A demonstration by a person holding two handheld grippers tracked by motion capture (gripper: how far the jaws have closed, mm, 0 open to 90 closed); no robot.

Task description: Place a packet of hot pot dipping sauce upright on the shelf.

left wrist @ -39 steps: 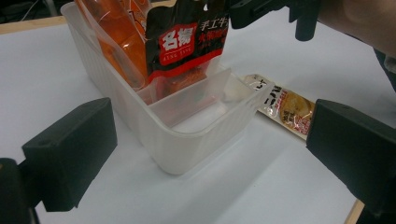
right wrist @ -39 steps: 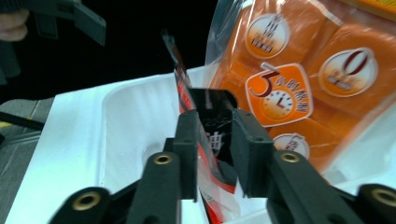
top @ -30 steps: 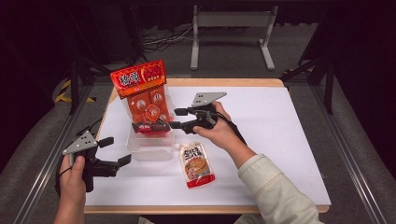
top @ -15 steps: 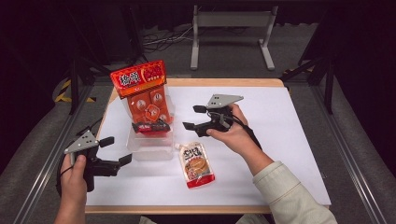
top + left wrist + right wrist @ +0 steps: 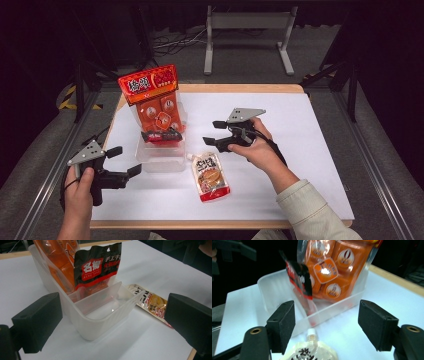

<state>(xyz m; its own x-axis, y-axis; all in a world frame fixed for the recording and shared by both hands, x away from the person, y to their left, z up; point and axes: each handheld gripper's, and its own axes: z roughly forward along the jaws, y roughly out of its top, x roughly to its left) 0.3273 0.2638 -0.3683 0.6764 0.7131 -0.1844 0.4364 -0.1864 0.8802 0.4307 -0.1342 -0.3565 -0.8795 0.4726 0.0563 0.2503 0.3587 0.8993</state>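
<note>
Work in hand: we judged that snack packs were being filed into the clear bin [image 5: 159, 159], with the spouted pouch [image 5: 210, 176] next in line.
Right gripper [image 5: 216, 133]: its jaws had just been opening and then easing in a little; we saw them stand wide with nothing between them, hanging near the pouch's spout at about 1 o'clock from it.
Left gripper [image 5: 125, 161]: we saw it spread wide and empty, resting at 9 o'clock of the bin, just beside its near wall.
Where the pouch lay: flat on the white table sheet [image 5: 310, 150], at 5 o'clock from the bin, its cap [image 5: 311, 332] close to the bin's corner.
How the pouch looked: soft, glossy, cream and orange with a red bottom edge and a small white spout; we judged it limp and likely to sag from a grip at one end.
Risk, slip: a pinch on the slick film near the spout could let it slide out.
Risk, bin: the bin looked light; a nudge could shove it, as the left gripper was not touching it.
Risk, neighbours: the black-and-red sachet [image 5: 98, 267] stood leaning in the middle slot and the tall orange pack [image 5: 155, 102] stood behind it at 12 o'clock; a pouch swung in low could tip either.
Free slot: the near compartment [image 5: 105, 307] looked bare.
</note>
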